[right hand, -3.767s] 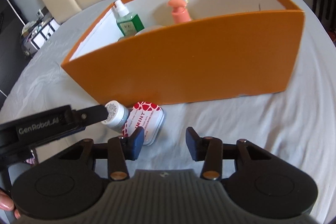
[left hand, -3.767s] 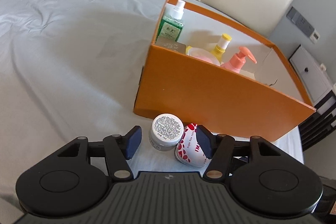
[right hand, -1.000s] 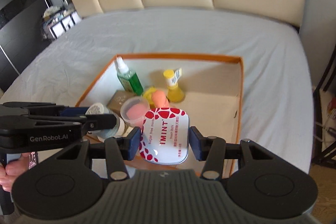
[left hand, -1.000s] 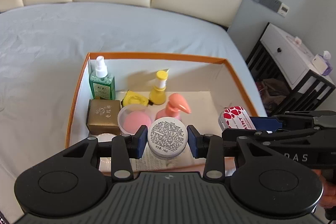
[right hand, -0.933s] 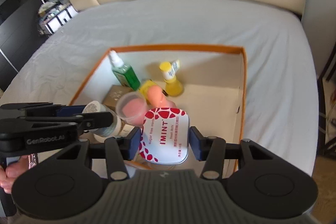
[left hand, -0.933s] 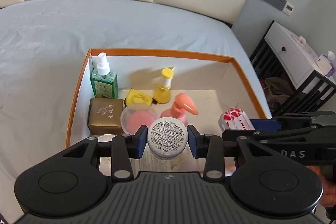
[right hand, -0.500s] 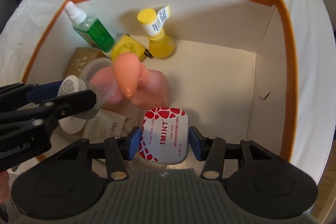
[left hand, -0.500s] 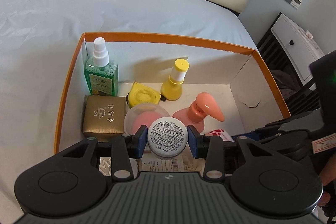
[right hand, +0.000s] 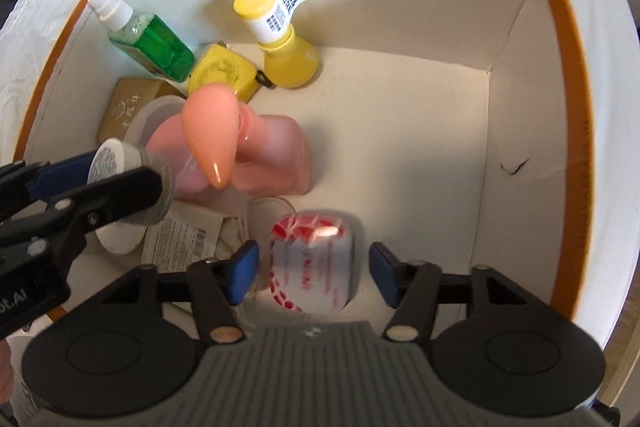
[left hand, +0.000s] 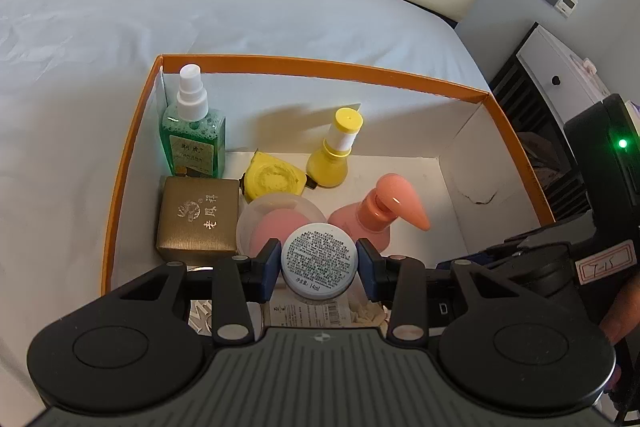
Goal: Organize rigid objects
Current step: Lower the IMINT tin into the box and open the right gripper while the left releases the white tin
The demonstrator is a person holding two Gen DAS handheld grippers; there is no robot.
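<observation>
Clamped on the small white jar [left hand: 319, 258], whose label reads "14ml", the left gripper [left hand: 319, 263] hangs over the orange box [right hand: 568, 39]. Right gripper [right hand: 313, 269] jaws are opening, pads clear of the blurred red-and-white mint tin [right hand: 312, 261] inside the box. A yellow bottle's [right hand: 286, 43] tag reads "YOUR PURE".

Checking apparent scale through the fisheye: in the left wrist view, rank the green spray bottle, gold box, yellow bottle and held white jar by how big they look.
1. green spray bottle
2. gold box
3. yellow bottle and white jar: alike; the jar sits nearest the camera, so unranked.
</observation>
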